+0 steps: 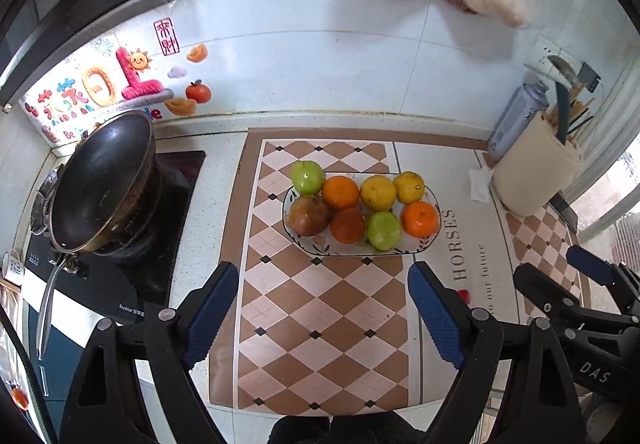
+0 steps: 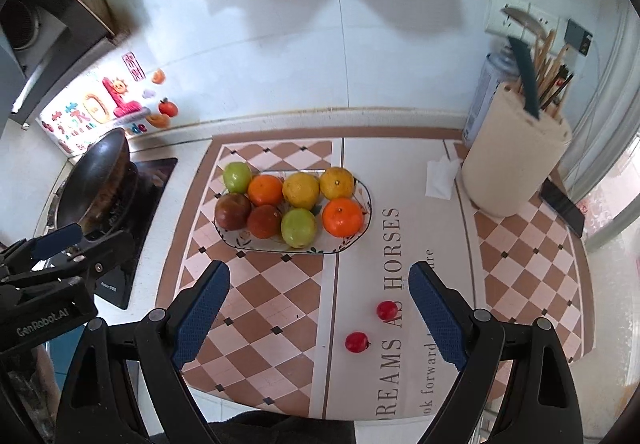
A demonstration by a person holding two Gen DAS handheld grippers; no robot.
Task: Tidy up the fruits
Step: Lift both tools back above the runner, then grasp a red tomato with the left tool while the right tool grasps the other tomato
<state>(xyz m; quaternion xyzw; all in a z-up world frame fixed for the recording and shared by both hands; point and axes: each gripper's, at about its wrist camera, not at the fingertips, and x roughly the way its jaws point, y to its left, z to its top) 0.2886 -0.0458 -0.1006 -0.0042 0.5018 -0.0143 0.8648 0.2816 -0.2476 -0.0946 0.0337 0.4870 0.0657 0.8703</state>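
A kitchen worktop (image 2: 400,164) is covered by a checked mat. Eight fruits are gathered on a plate (image 2: 366,214); two red fruits (image 2: 357,342) lie apart, nearer the right gripper (image 2: 320,308). Both grippers' jaws are held spread and empty, the left gripper (image 1: 323,304) too, seemingly readied for picking.

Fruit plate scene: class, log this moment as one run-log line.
left gripper: open, empty | right gripper: open, empty | plate: eight fruits | mat: two red fruits loose
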